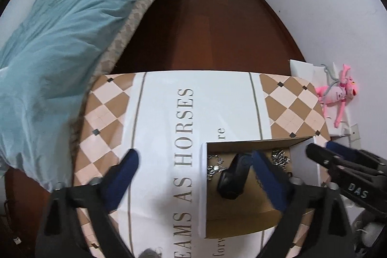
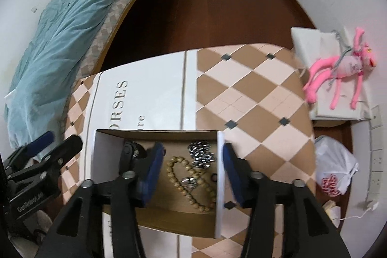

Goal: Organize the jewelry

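The left tool (image 1: 196,166) is gaping wide, gripping nothing, one finger reaching into the cardboard box (image 2: 106,149). The right tool (image 2: 192,167) is standing partly open and empty, straddling the box's right wall. Inside the box, a wooden bead string (image 2: 188,181) is lying beside silver pieces (image 2: 200,154). The box is sitting on the checkered worktop (image 2: 254,98).

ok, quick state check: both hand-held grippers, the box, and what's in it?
left hand-held gripper: open, nothing between its fingers, one finger over the box
right hand-held gripper: open, straddling the box's right wall, holding nothing
cardboard box: open-topped, upright on the patterned table
wooden bead strand: loose on the box floor, looped
silver sparkly pieces: lying in the box, far right corner
black object: resting in the box
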The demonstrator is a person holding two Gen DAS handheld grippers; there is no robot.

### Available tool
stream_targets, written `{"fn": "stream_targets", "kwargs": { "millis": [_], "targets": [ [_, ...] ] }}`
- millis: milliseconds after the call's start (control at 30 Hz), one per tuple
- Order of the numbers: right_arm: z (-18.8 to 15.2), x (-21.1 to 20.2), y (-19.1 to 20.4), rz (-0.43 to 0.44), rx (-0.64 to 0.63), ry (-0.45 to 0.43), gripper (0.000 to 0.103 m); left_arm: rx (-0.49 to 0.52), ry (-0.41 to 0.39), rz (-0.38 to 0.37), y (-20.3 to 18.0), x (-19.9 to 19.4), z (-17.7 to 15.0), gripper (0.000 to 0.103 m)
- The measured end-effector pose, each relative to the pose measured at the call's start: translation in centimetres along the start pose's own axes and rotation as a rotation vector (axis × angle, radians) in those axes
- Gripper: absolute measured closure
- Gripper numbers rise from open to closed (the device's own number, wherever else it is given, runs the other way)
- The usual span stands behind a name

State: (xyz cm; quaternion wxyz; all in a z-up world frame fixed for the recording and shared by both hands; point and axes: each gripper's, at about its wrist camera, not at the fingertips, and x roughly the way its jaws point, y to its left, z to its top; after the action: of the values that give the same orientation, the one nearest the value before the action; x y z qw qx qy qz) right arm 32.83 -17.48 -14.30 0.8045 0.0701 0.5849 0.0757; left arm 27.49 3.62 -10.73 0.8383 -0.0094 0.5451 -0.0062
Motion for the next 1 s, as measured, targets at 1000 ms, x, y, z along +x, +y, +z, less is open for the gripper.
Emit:
{"fn": "stream_targets", "kwargs": {
  "millis": [1000],
  "targets": [
    [-9.3, -8.6, -0.3, -0.245, -0.042, -0.146, 0.002, 0.009, -0.105, 0.035, -2.2, -7.7, -7.3, 0.003]
  ]
}}
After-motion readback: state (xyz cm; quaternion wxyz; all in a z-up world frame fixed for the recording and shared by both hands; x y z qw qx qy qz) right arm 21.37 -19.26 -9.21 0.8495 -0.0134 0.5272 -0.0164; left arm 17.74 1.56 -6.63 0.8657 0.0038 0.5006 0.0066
